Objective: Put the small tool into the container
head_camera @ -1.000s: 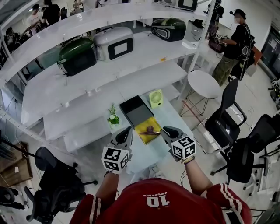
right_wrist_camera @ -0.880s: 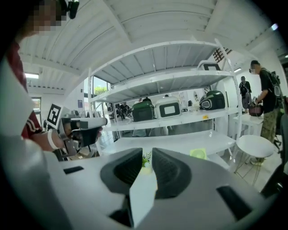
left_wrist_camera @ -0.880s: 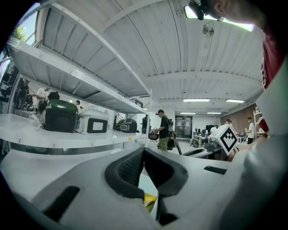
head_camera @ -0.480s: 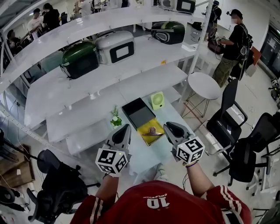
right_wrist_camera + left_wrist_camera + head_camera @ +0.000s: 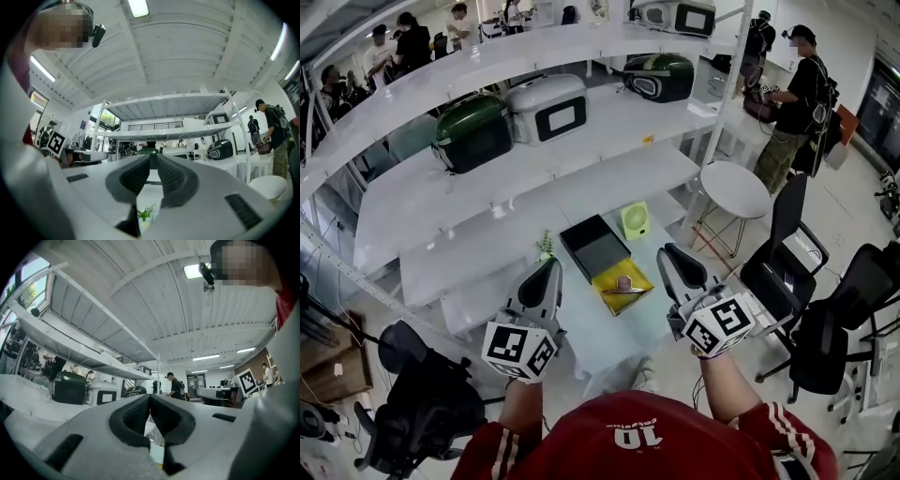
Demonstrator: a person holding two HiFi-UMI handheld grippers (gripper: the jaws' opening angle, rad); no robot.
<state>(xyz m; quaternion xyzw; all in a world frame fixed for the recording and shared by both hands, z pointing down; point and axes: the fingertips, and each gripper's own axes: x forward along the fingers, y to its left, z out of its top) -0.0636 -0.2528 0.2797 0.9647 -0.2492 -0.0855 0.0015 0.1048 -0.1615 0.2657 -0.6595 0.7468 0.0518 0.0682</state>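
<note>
Both claws are held raised above the bench, one on each side of the work items, and neither touches anything. Left claw: jaws pressed together, with nothing between them in the left gripper view. Right claw: jaws likewise drawn together and empty in the right gripper view.

Small tool: a brownish item lying on a yellow pad, between the two claws in the head view and well clear of both. Container: a dark, shallow, rectangular tray just behind the yellow pad. The tool is outside it.

Other items on the bench: a pale green fan just beside the container's far right corner, and a small potted plant at its left side.

Surroundings: white shelving behind the bench carries a green case and a silver case. A round white side table and black chairs stand to the right.
</note>
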